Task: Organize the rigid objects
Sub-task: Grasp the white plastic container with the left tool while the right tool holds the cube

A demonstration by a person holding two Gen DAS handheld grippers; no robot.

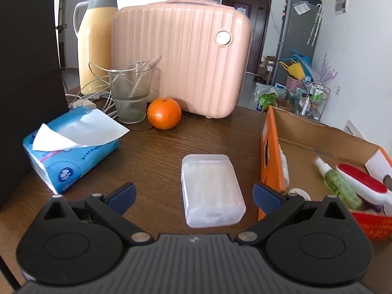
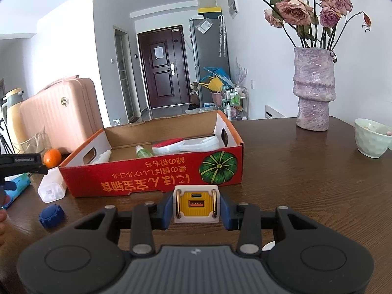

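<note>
My left gripper (image 1: 194,197) is open, its blue pads either side of a translucent white plastic box (image 1: 210,189) of cotton swabs lying on the brown table; the box also shows in the right wrist view (image 2: 52,187). My right gripper (image 2: 197,207) is shut on a white and yellow charger plug (image 2: 196,204), just above the table in front of the red and orange cardboard box (image 2: 147,178). That box (image 1: 269,156) holds a green spray bottle (image 1: 339,183), a red and white brush (image 1: 362,182) and a white bottle (image 2: 103,156).
An orange (image 1: 164,113), a glass with cables (image 1: 131,93), a blue tissue pack (image 1: 71,152), a pink case (image 1: 181,56) and a yellow thermos (image 1: 96,39) stand behind. A blue cap (image 2: 51,215), a purple vase (image 2: 314,88) and a pale bowl (image 2: 371,138) sit on the table.
</note>
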